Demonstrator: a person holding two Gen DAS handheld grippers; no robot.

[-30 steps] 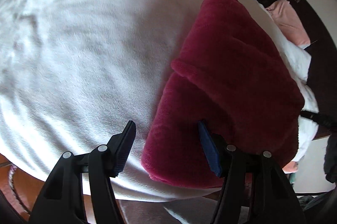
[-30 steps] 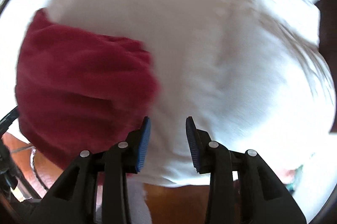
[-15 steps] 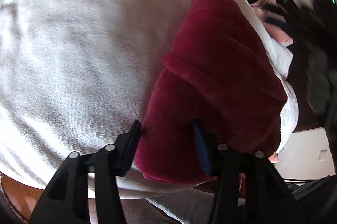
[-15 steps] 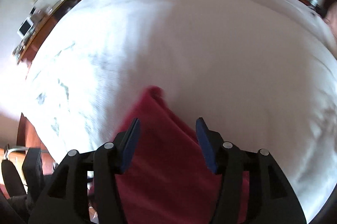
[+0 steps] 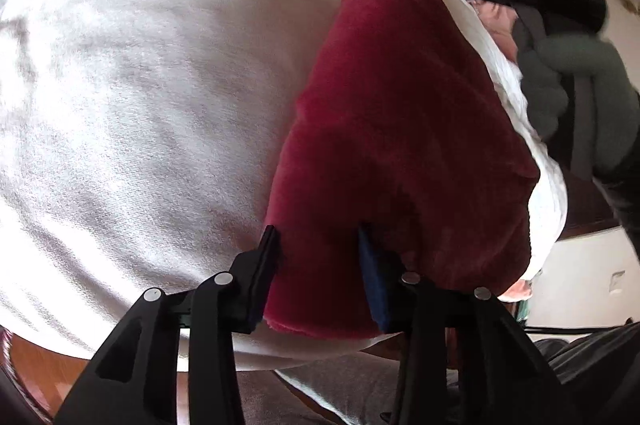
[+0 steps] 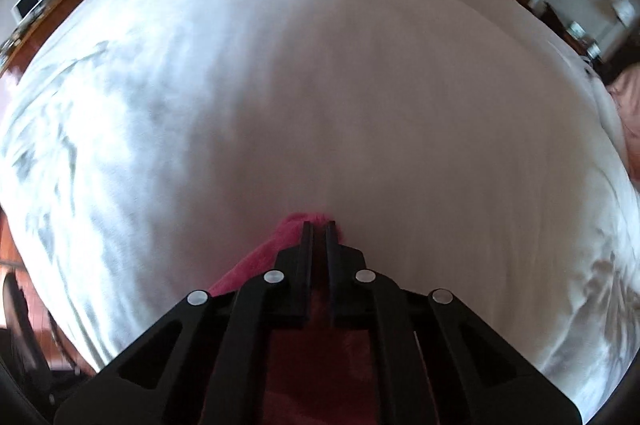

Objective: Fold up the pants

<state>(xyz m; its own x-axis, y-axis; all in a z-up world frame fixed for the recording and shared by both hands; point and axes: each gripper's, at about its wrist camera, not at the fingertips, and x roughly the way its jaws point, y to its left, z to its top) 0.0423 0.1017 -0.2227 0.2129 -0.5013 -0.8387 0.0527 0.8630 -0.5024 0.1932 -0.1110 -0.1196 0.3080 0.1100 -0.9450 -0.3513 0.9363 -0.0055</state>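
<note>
two grippers, one pair of pants (image 5: 400, 129), plush crimson, already folded into a thick bundle, lay at the near right part of a white blanket (image 5: 140, 105) covering the bed. left gripper (image 5: 320, 249): jaws spread wide, straddling the bundle's near left corner, one finger at the outer edge on the blanket, the blue-padded finger pressed into the pile; not yet closed on anything. right gripper (image 6: 319, 225): jaws nearly together, pinching the far corner of the same cloth, a tuft of red showing past the tips. step judged: gathering both ends for a further fold. to do well, the left one needed to bite all layers before lifting, then both ends carried level, edges matched, so the thick pile would not slide open.
</note>
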